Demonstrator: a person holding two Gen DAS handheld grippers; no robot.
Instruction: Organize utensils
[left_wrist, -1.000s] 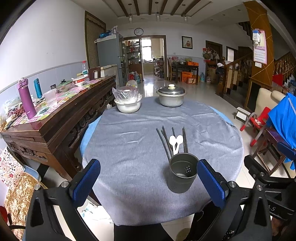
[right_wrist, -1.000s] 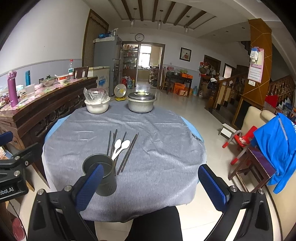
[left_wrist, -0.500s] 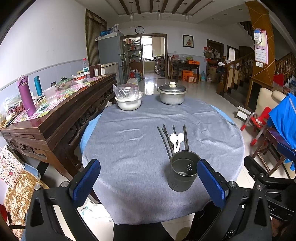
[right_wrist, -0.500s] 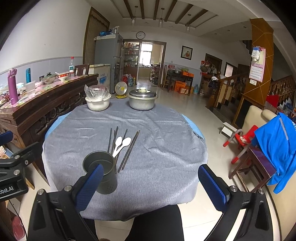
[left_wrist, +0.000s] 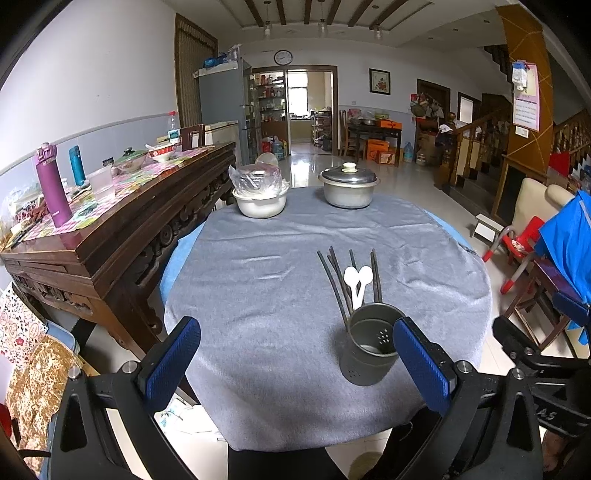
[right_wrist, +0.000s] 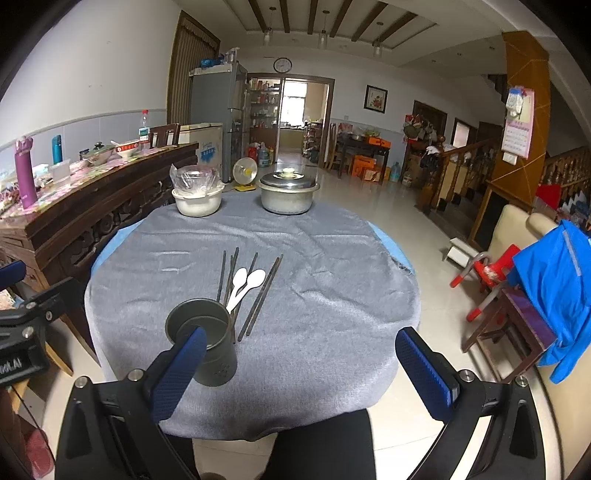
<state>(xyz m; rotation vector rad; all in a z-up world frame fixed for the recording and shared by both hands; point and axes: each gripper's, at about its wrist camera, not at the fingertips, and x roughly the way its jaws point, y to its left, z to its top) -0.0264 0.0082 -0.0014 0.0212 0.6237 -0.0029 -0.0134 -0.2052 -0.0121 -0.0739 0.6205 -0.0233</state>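
While we hold both tools back at the near edge of the table (left_wrist: 258, 332), neither grips anything: the left gripper (left_wrist: 295, 365) stands wide apart, and so does the right gripper (right_wrist: 303, 373), each with its blue pads spread on either side of the view. Nearest us stands the holder (left_wrist: 371, 343), a dark metal cup with small holes, upright on the grey cloth (right_wrist: 314, 314) and empty as far as we can see. Just behind it lie the chopsticks (right_wrist: 264, 291), several dark sticks fanned out with their near ends beside the cup, and between them the two white spoons (right_wrist: 245, 282), bowls pointing away from us. We judge that nothing is sorted yet, so the step in hand is the first pick. We would do well to take a spoon first, since it lies on top and is broad enough to pinch at the handle; we should come down from above, close across the narrow handle, and keep the other tool near the cup to steady it, because a light cup may tip when a utensil drops in. Farther off sit a white bowl (left_wrist: 261, 205) covered in plastic and a lidded pot (left_wrist: 348, 190), well apart from our work.
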